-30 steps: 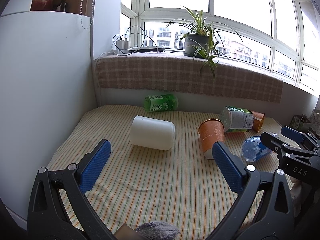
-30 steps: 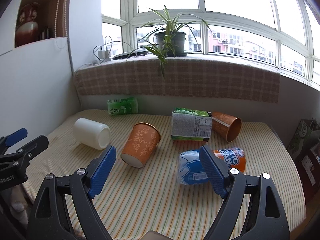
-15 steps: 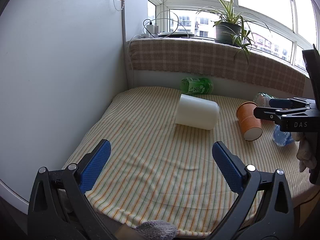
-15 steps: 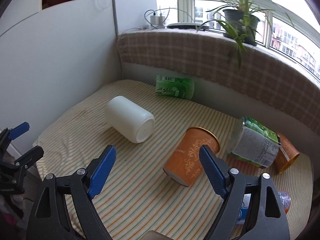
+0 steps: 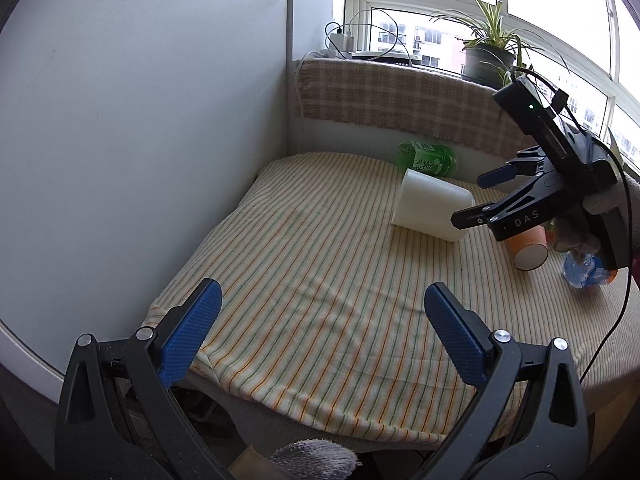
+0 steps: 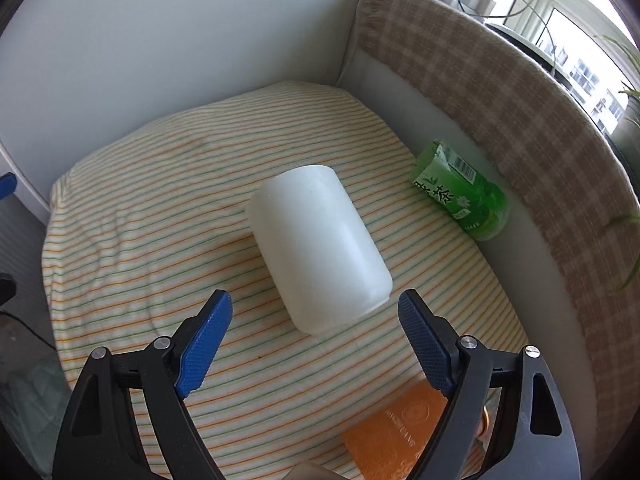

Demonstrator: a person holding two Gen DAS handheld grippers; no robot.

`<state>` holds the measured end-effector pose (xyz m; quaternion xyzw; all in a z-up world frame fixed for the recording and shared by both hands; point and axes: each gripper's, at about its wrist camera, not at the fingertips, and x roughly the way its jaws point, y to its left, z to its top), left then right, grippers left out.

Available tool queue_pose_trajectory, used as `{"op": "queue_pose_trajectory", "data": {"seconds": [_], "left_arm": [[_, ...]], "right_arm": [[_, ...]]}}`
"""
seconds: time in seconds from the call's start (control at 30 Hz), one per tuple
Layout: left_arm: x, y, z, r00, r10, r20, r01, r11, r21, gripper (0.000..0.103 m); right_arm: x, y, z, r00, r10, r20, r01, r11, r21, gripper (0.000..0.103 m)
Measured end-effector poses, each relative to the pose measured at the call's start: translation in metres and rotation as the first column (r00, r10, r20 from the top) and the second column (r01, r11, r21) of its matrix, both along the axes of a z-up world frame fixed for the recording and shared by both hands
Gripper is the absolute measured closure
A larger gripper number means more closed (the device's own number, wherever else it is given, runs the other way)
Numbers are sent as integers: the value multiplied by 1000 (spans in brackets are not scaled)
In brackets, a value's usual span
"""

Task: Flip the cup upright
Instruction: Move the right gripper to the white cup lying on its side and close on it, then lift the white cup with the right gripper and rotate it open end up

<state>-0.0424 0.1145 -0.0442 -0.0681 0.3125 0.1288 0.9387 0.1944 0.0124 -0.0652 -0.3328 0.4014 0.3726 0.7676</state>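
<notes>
striped cloth (image 6: 140,200) held white cup (image 6: 320,252) lying sideways; we'd swung right gripper (image 6: 316,340) in close, jaws spread, ungrasped; left gripper (image 5: 320,340) also spread, idle.

A green bottle (image 6: 460,196) is lying on its side on the striped cloth (image 5: 320,288), close against the checked blanket (image 5: 400,100) that is hanging over the ledge behind the cloth. An orange paper cup (image 5: 526,248) is lying tipped over toward the cloth's right edge, with a blue bottle (image 5: 580,274) just beside it. A potted plant (image 5: 490,60) and a charger with cables (image 5: 344,42) are sitting on the sill above the blanket.
</notes>
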Motion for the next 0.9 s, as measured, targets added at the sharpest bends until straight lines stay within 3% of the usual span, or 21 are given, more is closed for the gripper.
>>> {"op": "queue_pose_trajectory", "data": {"seconds": [0.57,0.9], "left_arm": [[-9,29,-9,997,67,-29,-69,996,-53,0],[-13,38,-8,995,95,-17,-96,994,-55,0]], "right_arm": [[34,57,-44,994,109,-28,-112,950,-291,18],[31,59,-44,992,119,-33,-124,937,-327,26]]}}
